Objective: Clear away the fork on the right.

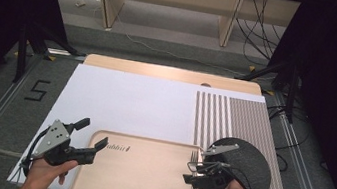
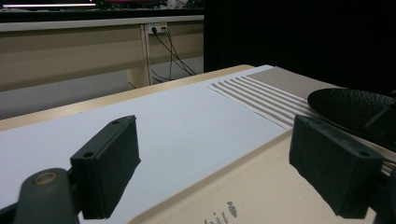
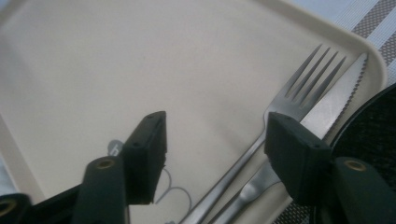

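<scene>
A pale wooden table [image 1: 169, 72] carries a white sheet [image 1: 129, 104] over its left and middle, with a striped placemat [image 1: 248, 121] along its right edge. On the near edge of the table lies a beige tray [image 1: 139, 176], printed with a small rabbit near its near right corner; a black plate [image 1: 251, 167] sits on the placemat just beside the tray's right rim. A fork [image 3: 299, 88] and a serrated knife [image 3: 341, 95] lie side by side, touching or nearly so, along the tray's right rim, tines and blade tip pointing toward its far right corner. The right gripper [image 3: 212, 156] hangs over the cutlery handles with its jaws apart and nothing between them, the pads clear of the fork. The left gripper [image 2: 212, 172] stands at the tray's far left corner, jaws wide apart and empty. The step in hand appears to be the laying of cutlery on the tray, with both pieces now set down. The next move probably calls for lifting the right gripper clear of the handles without nudging them, then turning to the plate.
</scene>
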A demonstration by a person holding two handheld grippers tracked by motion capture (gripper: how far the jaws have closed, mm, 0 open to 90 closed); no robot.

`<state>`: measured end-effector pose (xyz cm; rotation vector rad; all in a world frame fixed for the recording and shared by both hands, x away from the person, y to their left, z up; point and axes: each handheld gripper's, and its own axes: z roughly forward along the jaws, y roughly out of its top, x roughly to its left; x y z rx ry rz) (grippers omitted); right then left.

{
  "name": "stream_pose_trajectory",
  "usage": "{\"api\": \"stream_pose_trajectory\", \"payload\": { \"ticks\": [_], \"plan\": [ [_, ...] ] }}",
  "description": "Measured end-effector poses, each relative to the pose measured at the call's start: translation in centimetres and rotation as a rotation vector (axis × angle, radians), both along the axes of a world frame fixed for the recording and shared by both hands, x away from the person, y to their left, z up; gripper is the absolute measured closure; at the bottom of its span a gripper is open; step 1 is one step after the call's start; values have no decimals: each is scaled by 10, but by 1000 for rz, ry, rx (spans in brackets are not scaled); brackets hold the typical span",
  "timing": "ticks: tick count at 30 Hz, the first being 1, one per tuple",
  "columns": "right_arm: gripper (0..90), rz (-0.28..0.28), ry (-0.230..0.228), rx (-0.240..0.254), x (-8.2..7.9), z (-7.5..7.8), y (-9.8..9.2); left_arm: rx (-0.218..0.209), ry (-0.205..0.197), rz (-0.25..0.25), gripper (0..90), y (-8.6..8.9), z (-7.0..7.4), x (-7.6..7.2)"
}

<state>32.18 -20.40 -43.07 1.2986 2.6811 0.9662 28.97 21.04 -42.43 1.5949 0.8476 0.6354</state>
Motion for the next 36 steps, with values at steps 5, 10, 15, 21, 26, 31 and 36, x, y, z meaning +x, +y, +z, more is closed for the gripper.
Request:
{"api": "stream_pose_trajectory", "payload": {
  "ticks": [5,10,15,21,26,31,36],
  "plan": [
    [295,-25,-23,60,-1,6,-7,-1,1,1,157,0,0,0],
    [263,-45,-41,91,0,9,-11,-3,4,3,157,1,0,1],
    [246,-54,-44,115,1,9,-16,2,8,3,157,-1,0,2],
    [232,-87,-65,136,2,12,-23,4,9,5,156,0,0,3],
    [229,-106,-85,152,2,14,-31,3,9,8,157,0,0,3],
    [222,-124,-83,158,3,13,-39,6,11,9,156,-1,0,4],
    [206,-150,-84,166,4,14,-45,5,12,8,156,-1,-1,4]
  ]
}}
